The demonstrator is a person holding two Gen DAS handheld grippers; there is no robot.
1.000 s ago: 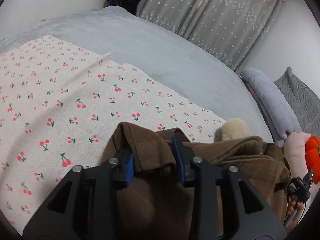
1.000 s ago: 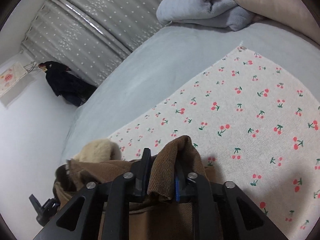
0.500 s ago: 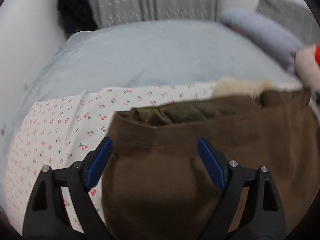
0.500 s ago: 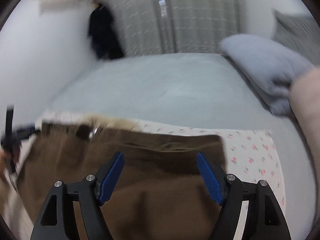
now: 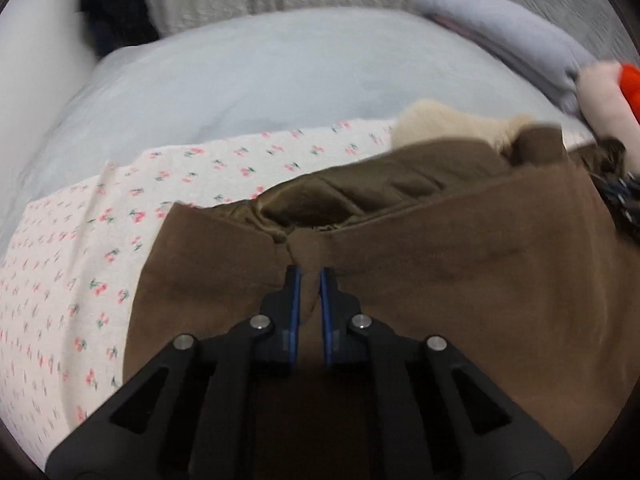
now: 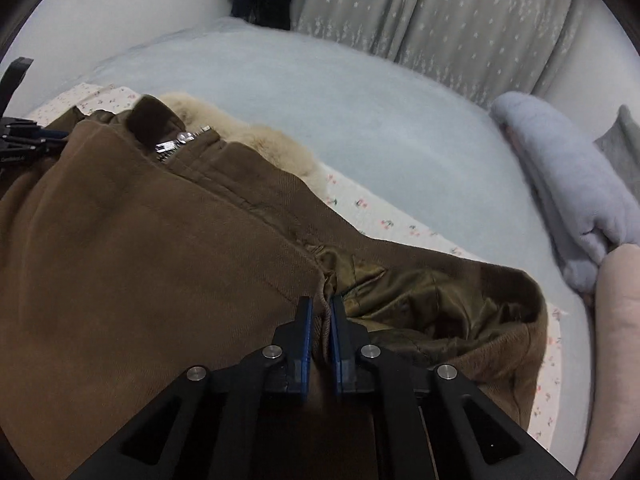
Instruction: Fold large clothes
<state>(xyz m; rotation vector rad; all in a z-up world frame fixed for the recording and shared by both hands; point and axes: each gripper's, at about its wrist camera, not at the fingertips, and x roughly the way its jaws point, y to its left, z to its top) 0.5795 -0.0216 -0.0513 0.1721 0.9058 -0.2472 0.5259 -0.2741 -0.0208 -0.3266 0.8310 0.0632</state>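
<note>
Heavy brown cotton coat [image 5: 460,280] with an olive satin lining and a cream fur collar [image 5: 440,124], spread over a white cherry-printed cloth [image 5: 80,248] on a pale blue-grey bed [image 5: 260,80].

Left gripper [image 5: 307,280], black with blue pads, clenched on a pinch of the coat's upper brown edge, just where the lining [image 5: 320,204] shows in the opening. Right gripper [image 6: 319,312], same build, likewise clamped shut on a fold of brown fabric and what looks like a cord, beside the crumpled olive lining [image 6: 420,296].

Key relation: coat directly under and ahead of both grippers, its long axis running across each view, from the fur collar end to the open lined end. From the left wrist view, collar far to the upper right; from the right wrist view, collar [image 6: 248,136] and metal zipper pull [image 6: 180,142] to the upper left, so the bulk of the garment lies between the two grips. Neither hand clearly nearer; each holds its own edge point.

Likely next move: carrying both held edges over the body of the coat toward the far side.

Grey-lilac fleece blanket [image 6: 568,184] and a pink plush thing [image 6: 616,320] well apart, at the right of the bed. Grey curtain [image 6: 460,20] with pale flecks behind.

No brand, label or readable writing visible.
</note>
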